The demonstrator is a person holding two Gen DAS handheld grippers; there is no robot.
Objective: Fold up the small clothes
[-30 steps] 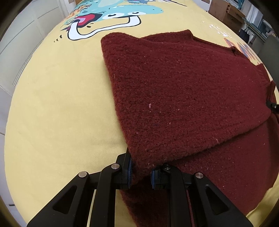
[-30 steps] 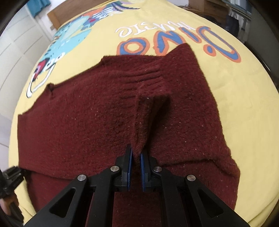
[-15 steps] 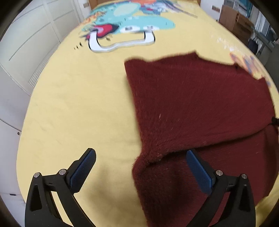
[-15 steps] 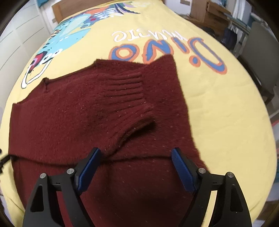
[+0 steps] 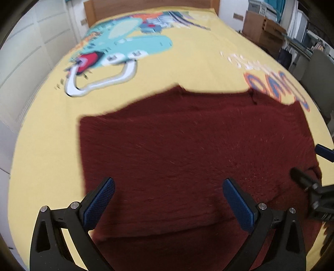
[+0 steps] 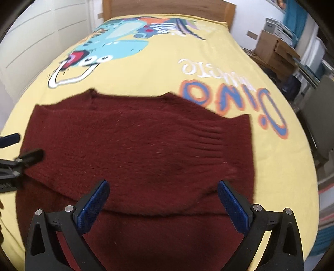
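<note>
A dark red knitted sweater (image 5: 187,150) lies flat on the yellow bed cover (image 5: 46,146), with a folded layer resting over its near part. It also shows in the right wrist view (image 6: 133,150), its ribbed cuff (image 6: 210,141) lying on top at the right. My left gripper (image 5: 168,203) is open and empty, raised above the sweater's near edge. My right gripper (image 6: 162,203) is open and empty, raised above the fold line. The right gripper's fingers (image 5: 300,177) show at the right edge of the left wrist view.
The yellow cover carries a blue dinosaur print (image 6: 112,45) and orange-blue lettering (image 6: 229,98). A wooden headboard (image 6: 167,8) stands at the far end. White cupboard doors (image 5: 25,58) line the left side. Cardboard boxes (image 6: 271,52) and a chair (image 6: 321,108) stand at the right.
Both grippers let go of the sweater, opened wide and pulled back and up. The lifted fold dropped flat onto the sweater.
</note>
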